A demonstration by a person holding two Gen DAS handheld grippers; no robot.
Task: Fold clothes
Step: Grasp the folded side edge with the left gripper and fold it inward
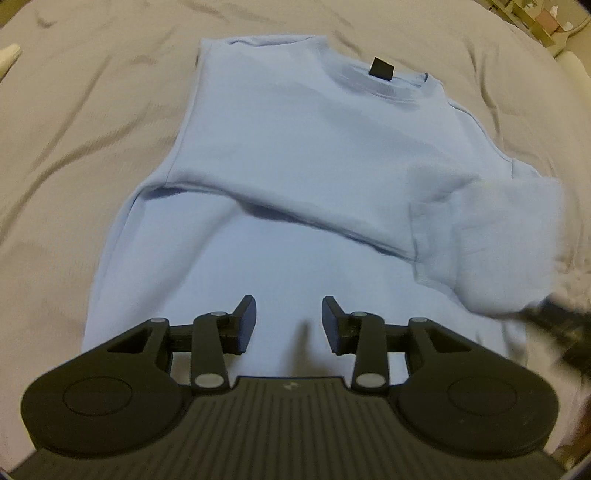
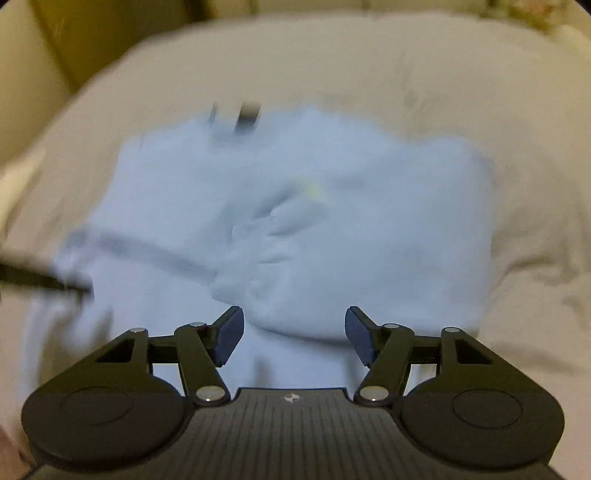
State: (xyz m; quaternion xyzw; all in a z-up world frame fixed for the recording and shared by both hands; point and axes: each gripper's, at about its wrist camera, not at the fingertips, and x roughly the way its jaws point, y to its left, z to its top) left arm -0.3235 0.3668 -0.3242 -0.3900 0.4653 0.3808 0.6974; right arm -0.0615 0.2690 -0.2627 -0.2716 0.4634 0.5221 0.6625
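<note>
A light blue sweatshirt lies flat on the bed, its collar with a black tag at the far end. One sleeve is folded across the chest, its cuff at the right. My left gripper hovers open over the lower hem, holding nothing. In the blurred right wrist view the same sweatshirt fills the middle, and my right gripper stands open just above the folded cloth, empty. At the right edge of the left wrist view, a dark blurred shape is the right gripper.
A wrinkled beige bedsheet surrounds the garment on all sides. Shelves with small items stand beyond the bed's far right corner. A yellowish wall or headboard rises past the bed in the right wrist view.
</note>
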